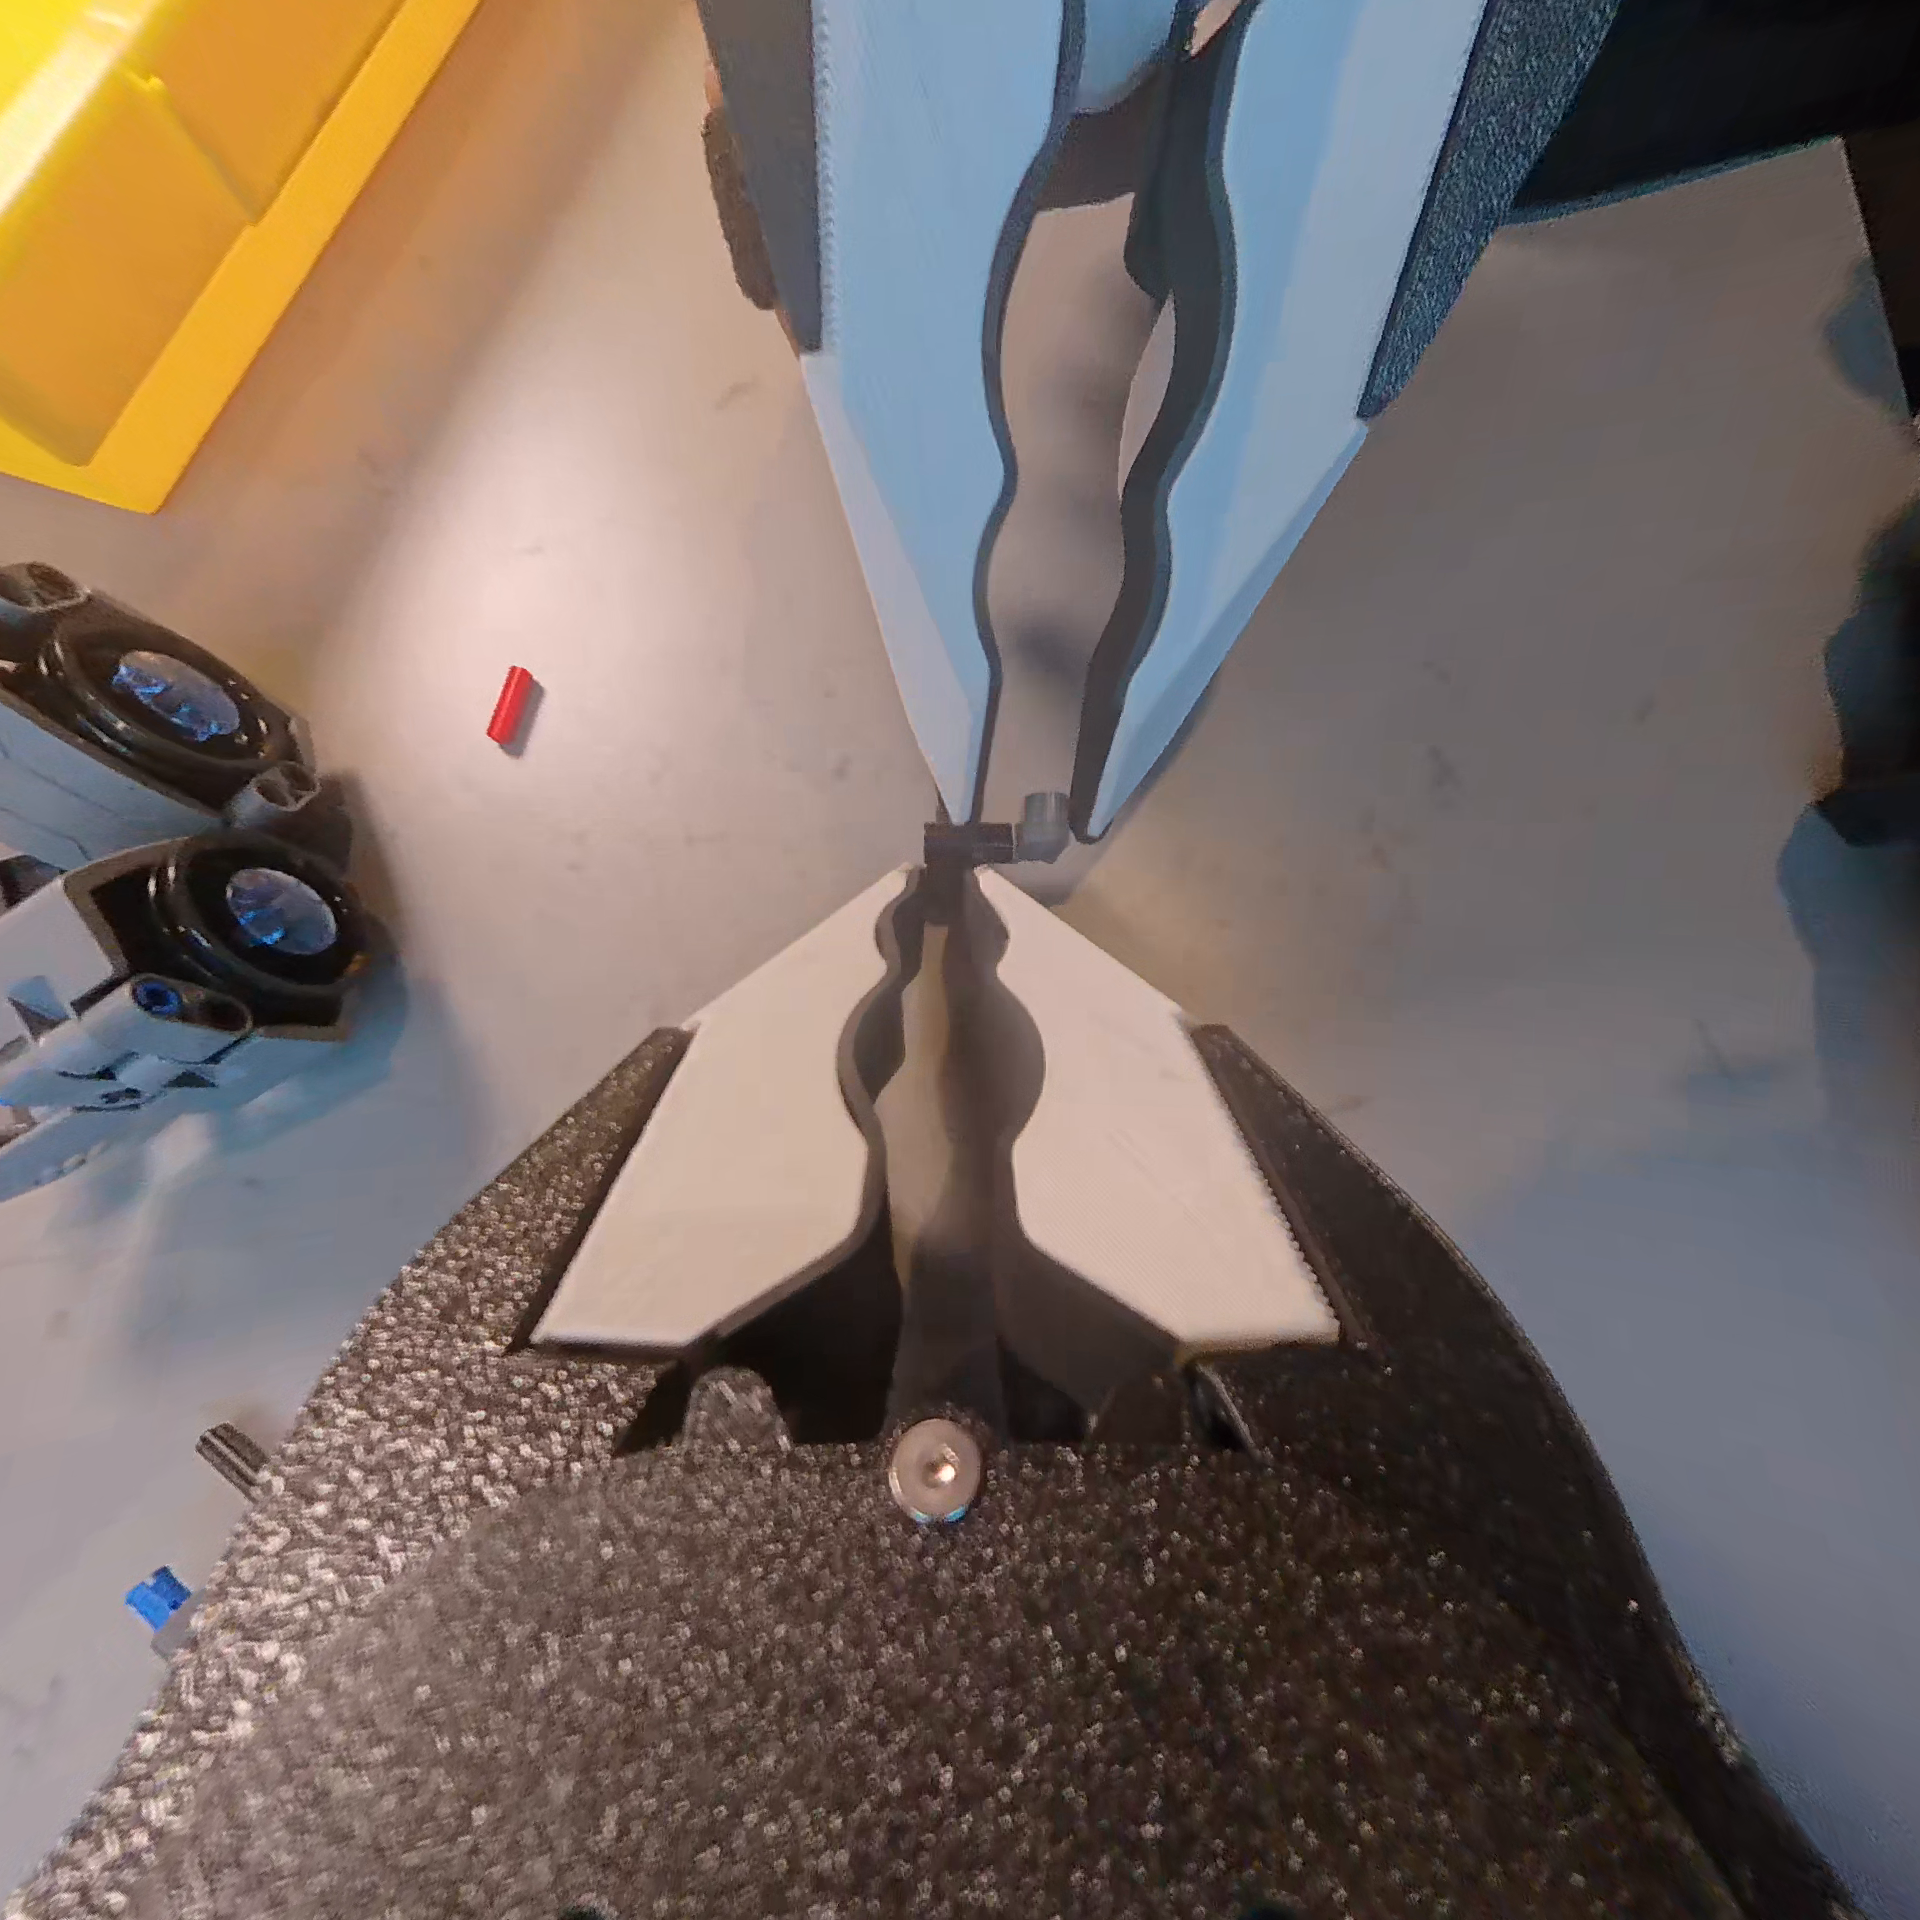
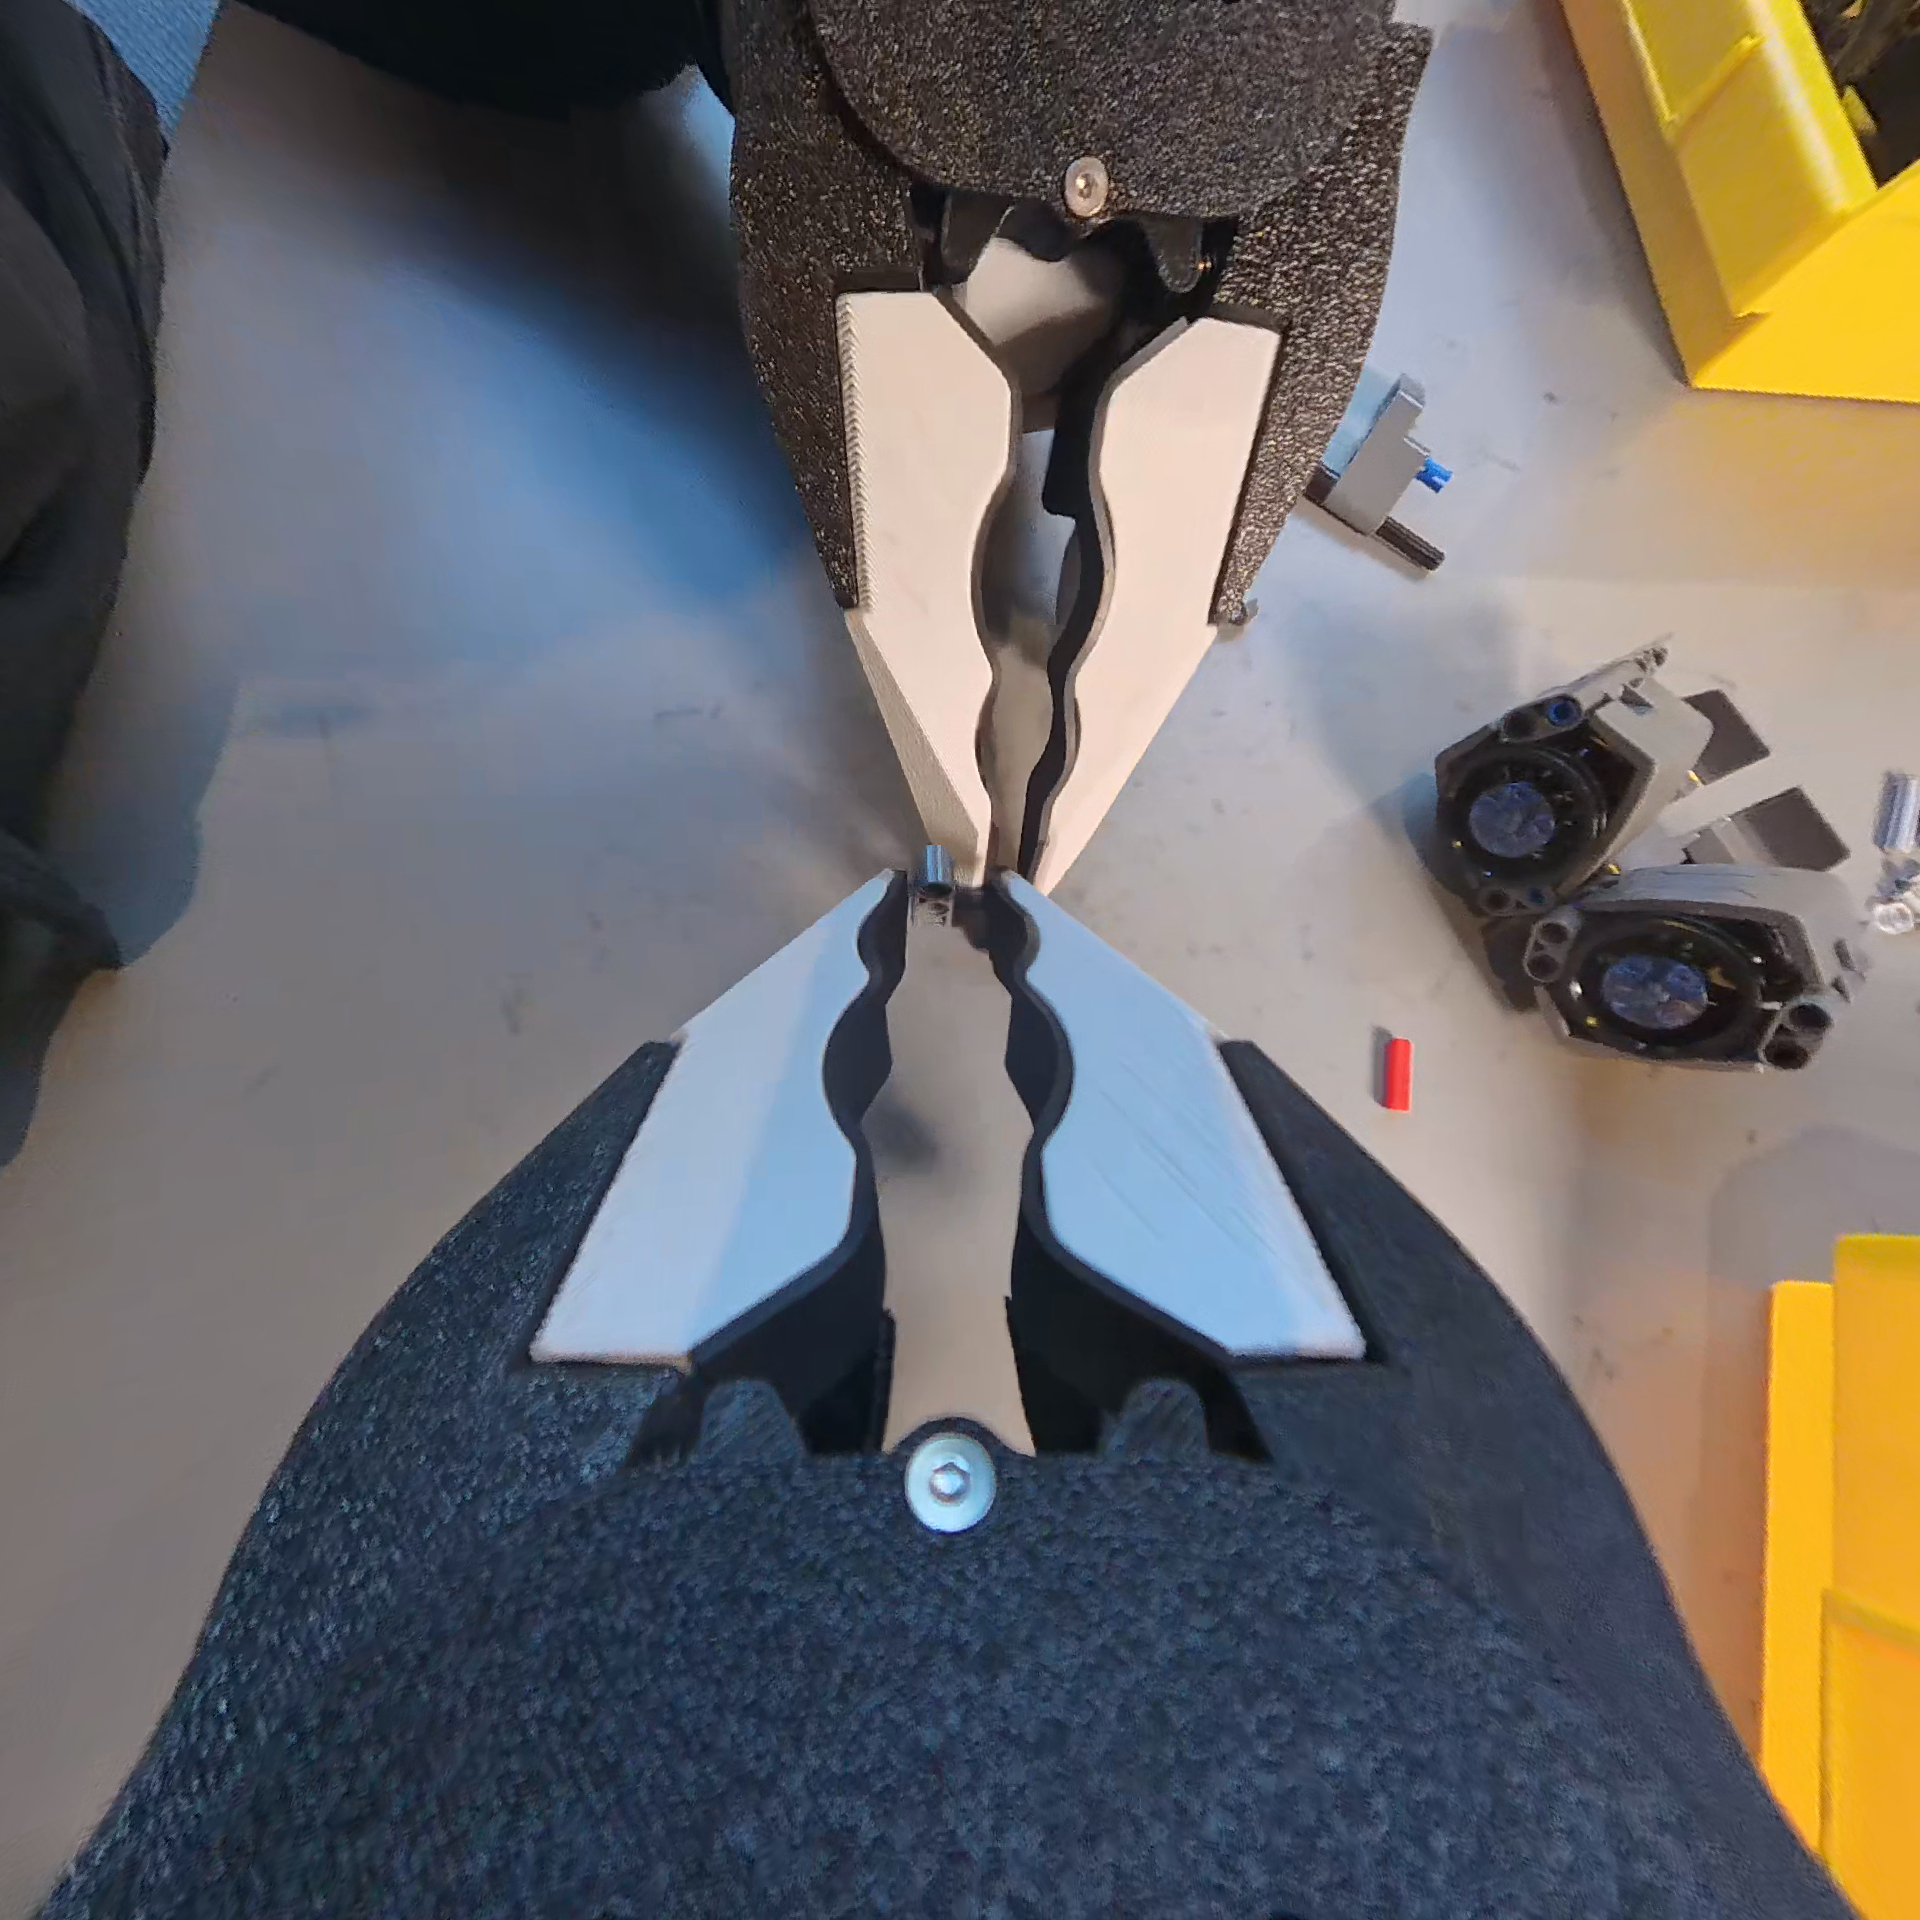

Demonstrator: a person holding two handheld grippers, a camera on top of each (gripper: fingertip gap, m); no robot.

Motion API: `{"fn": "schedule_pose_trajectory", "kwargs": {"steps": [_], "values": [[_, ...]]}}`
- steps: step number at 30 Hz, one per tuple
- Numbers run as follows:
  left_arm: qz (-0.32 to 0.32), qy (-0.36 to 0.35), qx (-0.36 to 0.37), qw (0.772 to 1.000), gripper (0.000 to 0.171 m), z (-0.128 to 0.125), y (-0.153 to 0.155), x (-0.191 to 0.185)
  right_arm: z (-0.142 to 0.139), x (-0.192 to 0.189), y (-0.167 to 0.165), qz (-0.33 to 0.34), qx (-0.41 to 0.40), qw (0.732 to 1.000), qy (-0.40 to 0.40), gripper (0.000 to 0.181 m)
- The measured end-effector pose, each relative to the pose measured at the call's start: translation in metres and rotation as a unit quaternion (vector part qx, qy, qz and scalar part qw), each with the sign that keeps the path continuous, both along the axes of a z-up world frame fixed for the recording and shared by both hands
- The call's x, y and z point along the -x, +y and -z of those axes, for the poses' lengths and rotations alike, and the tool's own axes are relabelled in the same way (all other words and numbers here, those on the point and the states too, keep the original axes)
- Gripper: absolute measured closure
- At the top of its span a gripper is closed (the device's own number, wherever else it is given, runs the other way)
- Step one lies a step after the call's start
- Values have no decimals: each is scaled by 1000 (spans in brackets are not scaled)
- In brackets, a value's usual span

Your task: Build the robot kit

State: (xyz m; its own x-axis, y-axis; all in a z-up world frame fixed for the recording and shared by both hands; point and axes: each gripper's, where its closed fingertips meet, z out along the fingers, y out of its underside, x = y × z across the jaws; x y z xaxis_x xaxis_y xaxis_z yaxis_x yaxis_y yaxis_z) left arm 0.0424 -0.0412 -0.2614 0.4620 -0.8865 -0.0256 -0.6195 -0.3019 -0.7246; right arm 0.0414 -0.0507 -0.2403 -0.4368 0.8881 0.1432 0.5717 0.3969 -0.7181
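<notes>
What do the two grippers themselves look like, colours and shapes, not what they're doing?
Both match. The left gripper and right gripper each have a rough, speckled black body with a silver screw at its centre. Two pale grey, ridged fingers taper to narrow tips. Their inner edges are wavy and lined with black pads. No cables or markings show.

A pale grey table point(image 2: 436, 935) bears yellow bins point(image 2: 1766, 197), two grey-black lens units point(image 2: 1642, 883) and a small red cylinder point(image 2: 1397, 1073).
</notes>
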Motion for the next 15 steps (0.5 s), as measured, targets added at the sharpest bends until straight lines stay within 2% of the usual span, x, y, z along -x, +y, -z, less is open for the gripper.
{"fn": "schedule_pose_trajectory", "kwargs": {"steps": [10, 15], "values": [[-27, -12, -2, 1000, 157, -14, 1, 24, 3, -4, -2, -8, 1, 1000, -6, 165], [-21, -19, 26, 999, 154, -14, -16, 36, 1, -9, -5, -20, 4, 1000, -12, 163]]}}
